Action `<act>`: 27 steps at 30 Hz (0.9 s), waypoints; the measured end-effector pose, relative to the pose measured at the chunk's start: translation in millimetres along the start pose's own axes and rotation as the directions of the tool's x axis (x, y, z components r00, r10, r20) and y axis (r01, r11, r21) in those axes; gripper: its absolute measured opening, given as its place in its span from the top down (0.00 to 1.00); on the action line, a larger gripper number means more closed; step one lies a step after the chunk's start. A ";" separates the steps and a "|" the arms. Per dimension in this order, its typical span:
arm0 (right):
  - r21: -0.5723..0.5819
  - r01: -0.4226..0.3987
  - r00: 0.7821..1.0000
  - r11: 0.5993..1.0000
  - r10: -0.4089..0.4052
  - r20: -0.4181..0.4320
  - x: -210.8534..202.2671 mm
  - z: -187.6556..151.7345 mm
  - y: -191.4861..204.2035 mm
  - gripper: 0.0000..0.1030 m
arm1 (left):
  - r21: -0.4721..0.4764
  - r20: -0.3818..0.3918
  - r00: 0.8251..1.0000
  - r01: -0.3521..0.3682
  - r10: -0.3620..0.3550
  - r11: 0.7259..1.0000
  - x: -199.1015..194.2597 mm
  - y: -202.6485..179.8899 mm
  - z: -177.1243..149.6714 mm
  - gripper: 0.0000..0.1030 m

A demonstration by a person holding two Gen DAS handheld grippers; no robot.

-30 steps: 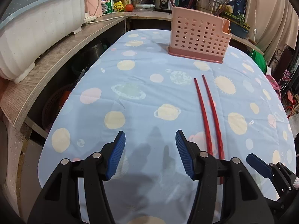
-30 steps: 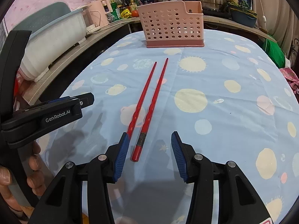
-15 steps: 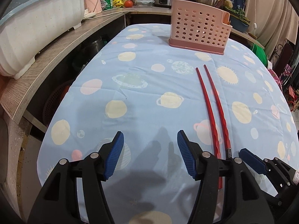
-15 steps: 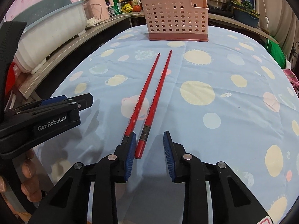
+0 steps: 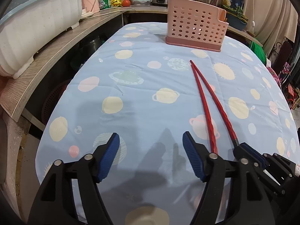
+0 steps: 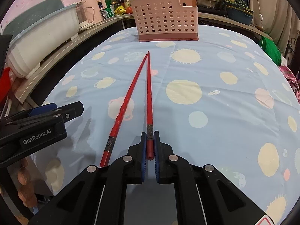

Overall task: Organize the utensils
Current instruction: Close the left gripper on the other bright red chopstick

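Angling steeply down toward the cloth-covered surface (image 6: 234,112), the right hand-held gripper (image 6: 149,148) has its blue pads pressed together on the thick end of the right-hand red chopstick (image 6: 149,93), which runs straight ahead from the jaws toward the pink perforated utensil basket (image 6: 165,16). The left-hand red chopstick (image 6: 125,103) lies free on the cloth just beside it, its thick end near the gripper's left finger and its thin tip almost meeting the tip of the held one. The left hand-held gripper (image 5: 151,153) also tilts down, hovering over bare cloth to the left of the pair; its jaws are opening, with nothing between them, and a person's fingers (image 6: 24,178) show below its body in the right wrist view. A second ago the right jaws stood wide around the chopstick ends, and the sticks lay roughly parallel; now the jaws are clamped and the tips have drawn together. The left jaws are wider than before. The basket stands at the far end of the surface, well apart from the chopstick tips, with open patterned cloth between them and broad clear cloth to the right. A wooden counter (image 5: 46,60) carrying a white tub (image 5: 33,30) borders the left edge.
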State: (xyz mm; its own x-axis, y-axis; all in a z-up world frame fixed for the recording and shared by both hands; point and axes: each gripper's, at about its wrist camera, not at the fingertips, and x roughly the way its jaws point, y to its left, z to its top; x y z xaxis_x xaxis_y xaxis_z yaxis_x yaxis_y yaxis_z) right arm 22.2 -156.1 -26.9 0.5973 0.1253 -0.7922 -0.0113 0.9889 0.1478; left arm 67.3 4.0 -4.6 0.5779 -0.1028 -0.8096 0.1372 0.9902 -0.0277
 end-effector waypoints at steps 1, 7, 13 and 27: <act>0.006 0.002 1.000 1.000 -0.002 0.002 -0.7 -0.4 -2.4 0.93 | 0.004 0.002 1.000 0.005 -0.005 1.000 -1.0 -1.7 -0.5 0.33; 0.062 0.018 1.000 0.998 -0.019 0.012 -6.6 -3.5 -23.3 0.93 | 0.037 -0.005 0.999 0.037 -0.037 0.999 -4.2 -17.5 -5.7 0.31; 0.105 0.024 1.000 0.994 -0.026 0.016 -13.5 -8.6 -40.9 0.93 | 0.072 -0.030 0.996 0.083 -0.081 0.994 -3.7 -39.5 -15.5 0.31; 0.118 0.009 1.000 0.993 -0.012 0.025 -15.9 -13.0 -45.1 0.93 | 0.114 -0.079 0.989 0.130 -0.122 0.985 3.7 -60.8 -29.3 0.60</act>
State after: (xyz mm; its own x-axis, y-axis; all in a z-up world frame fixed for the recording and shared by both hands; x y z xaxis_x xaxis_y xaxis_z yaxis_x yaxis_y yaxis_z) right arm 2.8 -201.6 -28.7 0.6172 0.1112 -0.7789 0.0892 0.9737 0.2097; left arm 37.5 -53.8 -23.1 0.4912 -0.2145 -0.8442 0.3020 0.9510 -0.0659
